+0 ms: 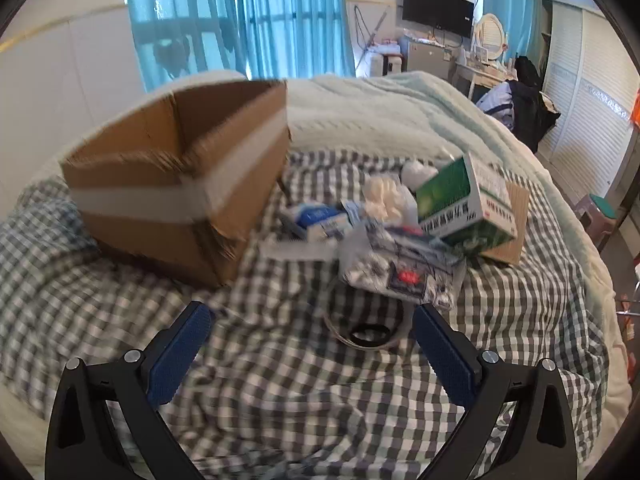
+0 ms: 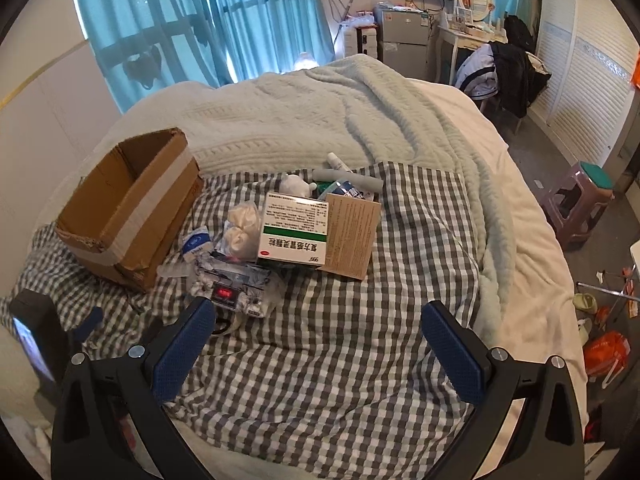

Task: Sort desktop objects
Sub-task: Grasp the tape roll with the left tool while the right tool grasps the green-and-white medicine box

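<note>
**Inspector:** Left gripper (image 1: 312, 322): jaws spread wide, nothing between the blue pads (image 1: 180, 354). It hangs above the checked sheet (image 1: 280, 392), tilted downward. Right gripper (image 2: 318, 322): likewise wide apart and empty, over bare checked cloth.

**Clerk:** What lies nearest the left one?

**Inspector:** A roll of tape (image 1: 366, 334), flat on the sheet just ahead of its fingers. Touching that, a clear bag with a red mark (image 1: 404, 272). The left view is blurred, so finer detail I cannot give.

**Clerk:** And the rest of the pile?

**Inspector:** Heaped mid-sheet: a green-and-white medicine box (image 2: 294, 232) resting on a flat brown carton (image 2: 352, 236); a bag of pale cotton balls (image 2: 242, 232) on its left side; a small blue-and-white packet (image 2: 196, 244); a grey tube (image 2: 348, 180) behind.

**Clerk:** The container?

**Inspector:** An open cardboard box (image 2: 128, 208), banded with tape, stands upright left of the pile, near it. A pale green blanket (image 2: 320, 120) lies beyond.
</note>
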Available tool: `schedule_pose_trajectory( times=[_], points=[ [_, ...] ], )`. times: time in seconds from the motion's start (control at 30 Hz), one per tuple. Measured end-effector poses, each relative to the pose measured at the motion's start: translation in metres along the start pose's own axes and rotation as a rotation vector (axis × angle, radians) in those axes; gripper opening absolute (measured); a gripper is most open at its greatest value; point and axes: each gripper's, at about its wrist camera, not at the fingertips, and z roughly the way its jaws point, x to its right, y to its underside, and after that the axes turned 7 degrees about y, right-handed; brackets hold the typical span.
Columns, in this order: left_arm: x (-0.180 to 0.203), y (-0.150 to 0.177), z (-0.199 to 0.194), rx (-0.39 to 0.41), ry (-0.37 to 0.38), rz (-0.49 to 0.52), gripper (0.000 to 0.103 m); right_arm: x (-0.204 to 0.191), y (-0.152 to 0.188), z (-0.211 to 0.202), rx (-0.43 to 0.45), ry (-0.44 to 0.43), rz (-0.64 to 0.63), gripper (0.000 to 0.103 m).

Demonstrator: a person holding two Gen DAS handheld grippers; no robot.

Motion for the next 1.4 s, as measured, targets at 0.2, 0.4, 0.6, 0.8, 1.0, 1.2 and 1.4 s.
schedule_pose_trajectory(
  times=[0.2,0.4,0.6,0.8,1.0,1.2,1.4],
  points=[
    [0.007,0.007,0.029,-0.023,0.052,0.015,0.103,-0.004,-0.002,0.032,-0.031,0.022,-0.046,0.103],
    [0.009,0.014,0.054,-0.073,0.113,0.012,0.103,-0.012,-0.002,0.061,-0.041,0.034,-0.105,0.103],
    [0.008,0.014,0.069,-0.081,0.169,0.0,0.103,-0.021,-0.008,0.077,-0.054,-0.009,-0.102,0.103],
    [0.013,0.019,0.089,-0.122,0.168,0.029,0.103,-0.025,-0.02,0.103,-0.085,-0.058,-0.03,0.103],
    [0.011,0.016,0.105,-0.161,0.166,0.009,0.103,-0.026,-0.028,0.137,-0.119,-0.123,0.027,0.103],
    [0.006,0.013,0.12,-0.194,0.173,-0.018,0.1,-0.038,-0.039,0.167,-0.125,-0.166,0.023,0.103],
    [0.01,0.013,0.12,-0.19,0.187,-0.004,0.089,-0.032,-0.038,0.194,-0.171,-0.177,0.103,0.1]
  ],
)
